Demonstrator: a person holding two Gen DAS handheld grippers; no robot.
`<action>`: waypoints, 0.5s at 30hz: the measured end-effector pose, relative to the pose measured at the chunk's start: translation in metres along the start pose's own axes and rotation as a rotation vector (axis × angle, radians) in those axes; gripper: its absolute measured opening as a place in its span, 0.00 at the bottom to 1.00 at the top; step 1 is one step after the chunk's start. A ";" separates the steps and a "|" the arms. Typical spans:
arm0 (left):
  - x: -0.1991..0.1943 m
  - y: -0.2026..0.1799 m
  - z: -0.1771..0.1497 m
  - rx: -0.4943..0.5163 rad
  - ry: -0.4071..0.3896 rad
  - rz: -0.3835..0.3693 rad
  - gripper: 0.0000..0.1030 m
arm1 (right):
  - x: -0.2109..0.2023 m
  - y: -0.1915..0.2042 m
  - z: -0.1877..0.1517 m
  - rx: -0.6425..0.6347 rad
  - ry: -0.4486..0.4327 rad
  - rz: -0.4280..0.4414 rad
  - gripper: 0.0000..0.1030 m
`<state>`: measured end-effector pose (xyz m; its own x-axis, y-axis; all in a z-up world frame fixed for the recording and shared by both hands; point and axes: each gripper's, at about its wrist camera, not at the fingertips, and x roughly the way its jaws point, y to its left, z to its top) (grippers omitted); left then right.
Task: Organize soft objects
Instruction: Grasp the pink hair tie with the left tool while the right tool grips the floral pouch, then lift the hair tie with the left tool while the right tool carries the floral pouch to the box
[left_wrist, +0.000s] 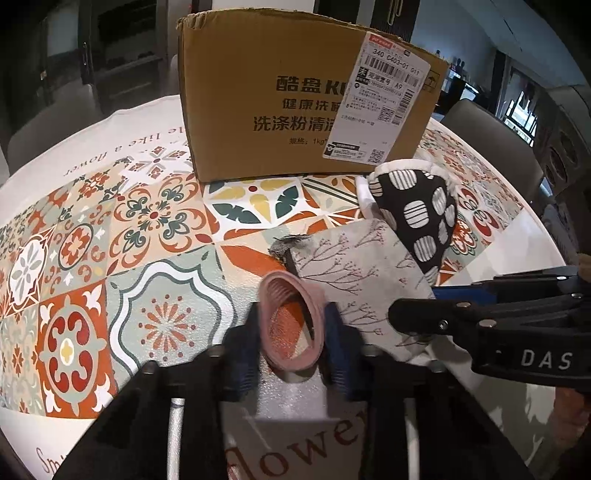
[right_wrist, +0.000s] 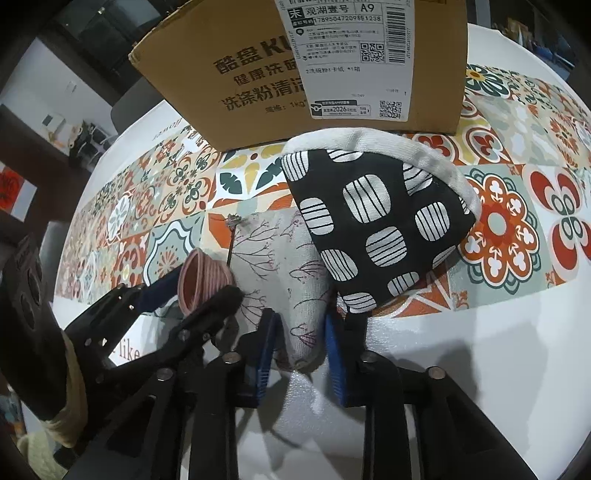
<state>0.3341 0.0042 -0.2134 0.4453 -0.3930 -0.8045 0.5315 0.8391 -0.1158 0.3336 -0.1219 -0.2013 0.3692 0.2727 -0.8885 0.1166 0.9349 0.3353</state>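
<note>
My left gripper (left_wrist: 291, 332) is shut on a pink ribbed cuff (left_wrist: 291, 325), the open end of a soft pink piece, just above the table; it also shows in the right wrist view (right_wrist: 201, 280). My right gripper (right_wrist: 301, 339) is shut on a grey cloth with a branch print (right_wrist: 280, 254), which lies on the table beside the cuff (left_wrist: 365, 266). A black mitt with white striped spots and a white trim (right_wrist: 373, 221) lies over the cloth's far right side (left_wrist: 421, 206). A cardboard box (left_wrist: 295, 107) stands behind them.
The round table (left_wrist: 92, 229) carries a patterned tile-print cover with a white border. The box's near wall (right_wrist: 258, 85) bears a white shipping label. Chairs and dark furniture stand beyond the table edge.
</note>
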 end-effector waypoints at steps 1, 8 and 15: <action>-0.001 0.000 0.000 -0.002 0.002 -0.002 0.21 | 0.000 0.001 0.000 -0.005 -0.001 0.000 0.19; -0.014 0.001 -0.001 -0.028 0.001 0.039 0.10 | -0.009 0.009 -0.001 -0.051 -0.022 -0.006 0.15; -0.031 -0.001 0.002 -0.063 -0.006 0.082 0.10 | -0.019 0.011 -0.003 -0.062 -0.036 0.009 0.14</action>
<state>0.3215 0.0151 -0.1878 0.4902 -0.3239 -0.8092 0.4469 0.8905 -0.0858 0.3250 -0.1159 -0.1815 0.4028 0.2739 -0.8733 0.0564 0.9449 0.3224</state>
